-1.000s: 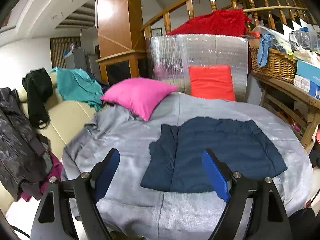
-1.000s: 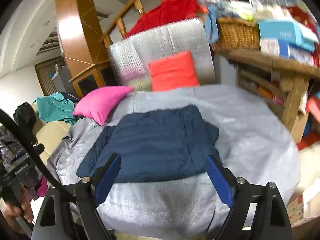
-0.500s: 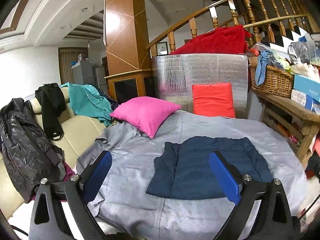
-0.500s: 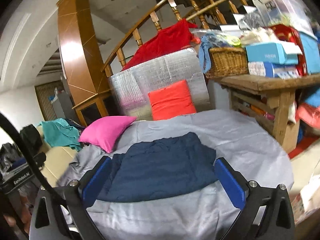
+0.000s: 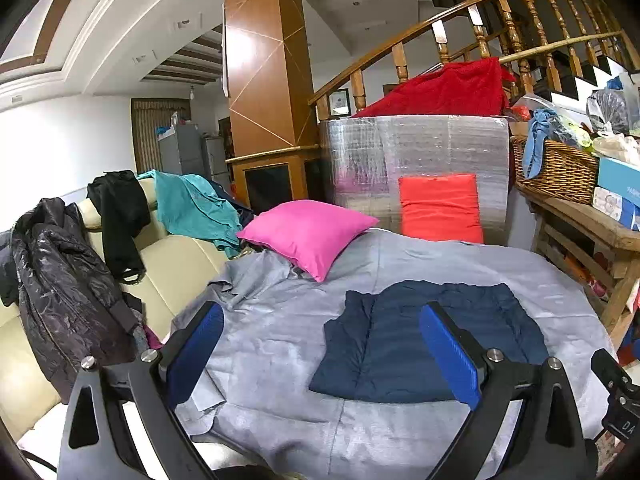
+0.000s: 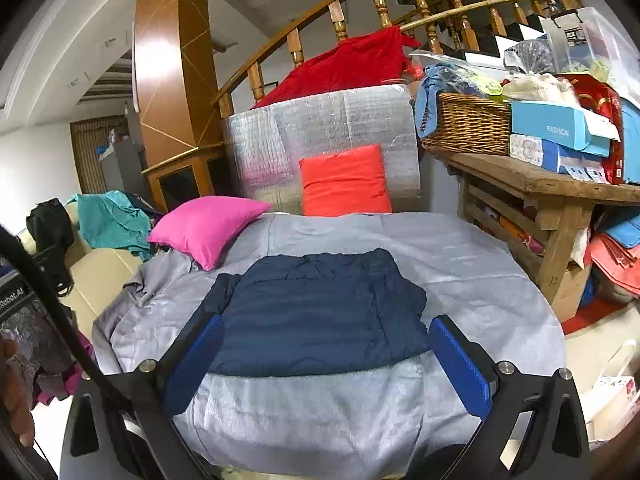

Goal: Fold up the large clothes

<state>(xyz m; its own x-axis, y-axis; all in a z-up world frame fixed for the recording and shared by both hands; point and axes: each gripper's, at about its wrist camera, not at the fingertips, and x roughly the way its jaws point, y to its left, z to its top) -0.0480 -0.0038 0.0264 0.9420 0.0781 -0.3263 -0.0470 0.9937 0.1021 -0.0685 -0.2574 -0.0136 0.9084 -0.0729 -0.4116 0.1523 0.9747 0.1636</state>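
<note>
Both grippers have drawn back and up from the folded garment, jaws having just opened wider.
The left gripper and right gripper hang released, empty; the navy jacket lies folded on the grey-covered desk.

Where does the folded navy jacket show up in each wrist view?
Left wrist: navy jacket lies lower right of centre on the grey sheet, partly behind the right blue pad.
Right wrist: navy jacket lies at centre, between the open claw's pads.
Shared landmark: pink pillow, beyond the jacket to its left.
</note>
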